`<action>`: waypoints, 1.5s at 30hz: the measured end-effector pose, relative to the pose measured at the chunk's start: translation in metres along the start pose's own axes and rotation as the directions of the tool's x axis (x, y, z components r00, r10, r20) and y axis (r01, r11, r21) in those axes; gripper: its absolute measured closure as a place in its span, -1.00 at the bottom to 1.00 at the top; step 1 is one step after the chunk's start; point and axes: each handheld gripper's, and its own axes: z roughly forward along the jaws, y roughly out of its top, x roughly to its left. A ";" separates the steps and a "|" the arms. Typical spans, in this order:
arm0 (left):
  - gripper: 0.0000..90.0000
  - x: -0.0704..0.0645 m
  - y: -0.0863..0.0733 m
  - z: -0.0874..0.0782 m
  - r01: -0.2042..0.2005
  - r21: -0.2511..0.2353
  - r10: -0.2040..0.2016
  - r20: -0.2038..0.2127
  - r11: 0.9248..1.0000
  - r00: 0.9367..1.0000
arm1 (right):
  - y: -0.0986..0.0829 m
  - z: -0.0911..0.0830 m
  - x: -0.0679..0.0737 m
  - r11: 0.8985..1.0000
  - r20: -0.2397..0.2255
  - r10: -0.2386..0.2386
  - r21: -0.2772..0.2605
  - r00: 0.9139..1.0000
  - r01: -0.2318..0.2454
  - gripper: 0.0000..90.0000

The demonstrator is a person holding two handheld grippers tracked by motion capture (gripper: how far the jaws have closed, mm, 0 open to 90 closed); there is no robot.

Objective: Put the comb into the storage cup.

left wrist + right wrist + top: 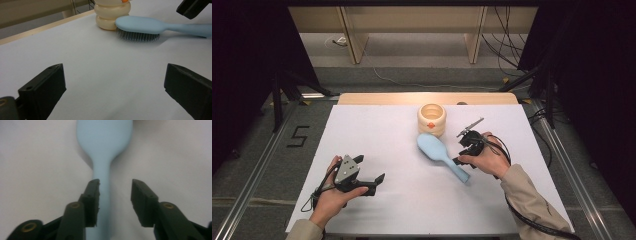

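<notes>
A light blue hairbrush [438, 151] lies bristles down on the white table cover, its head next to a cream ribbed pot [432, 119] and its handle pointing to the near right. My right gripper [459, 151] hovers over the handle. In the right gripper view its jaws stand open with the brush handle [103, 177] running between them, close to the left jaw and not clamped. My left gripper [371, 169] rests at the near left, wide open and holding nothing. From the left gripper [113, 82] the brush [140, 25] and the pot [111, 16] lie ahead.
The white cover [377, 135] spans the table, with a bare wooden strip [427, 98] at the far edge. Black tripod legs and cables stand on the floor at both sides. A jaw of the right gripper [191, 7] shows at the top right of the left gripper view.
</notes>
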 end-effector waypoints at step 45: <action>-0.93 0.001 -0.001 0.000 0.003 0.000 -0.003 -0.005 1.000 1.000 | 0.029 0.052 0.016 0.993 -0.013 -0.057 0.103 0.998 0.058 -0.48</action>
